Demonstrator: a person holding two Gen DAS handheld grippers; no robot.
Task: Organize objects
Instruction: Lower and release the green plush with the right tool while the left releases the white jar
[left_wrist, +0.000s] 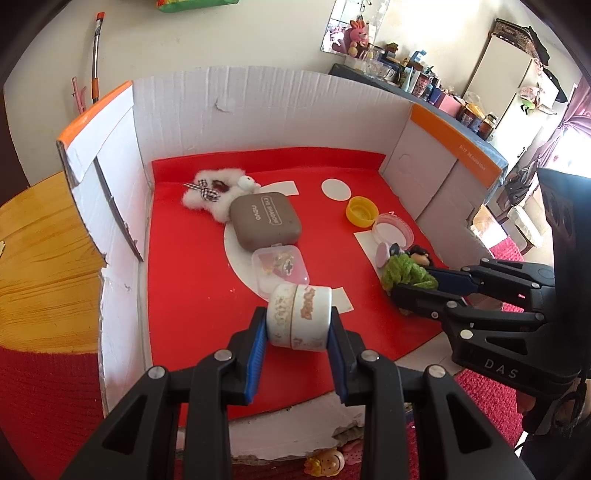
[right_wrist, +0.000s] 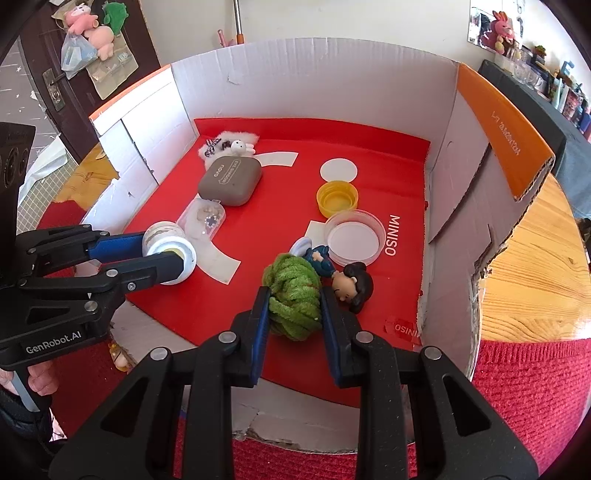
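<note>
- The green yarn ball (right_wrist: 293, 297) is clamped by the right gripper (right_wrist: 295, 317), touching the doll figure (right_wrist: 345, 282).
- The white jar (right_wrist: 171, 254) is gripped by the left gripper (right_wrist: 162, 254) over the red mat (right_wrist: 369, 177).

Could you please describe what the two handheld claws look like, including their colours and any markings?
Both are matte black plastic, built from angular linked arms joined by round silver rivets, and each finger carries a ribbed blue pad. The left claw has "GenRobot.AI" printed in white on its body. The right claw shows pale "DAS" lettering. A dark sleeve shows behind the left one.
</note>
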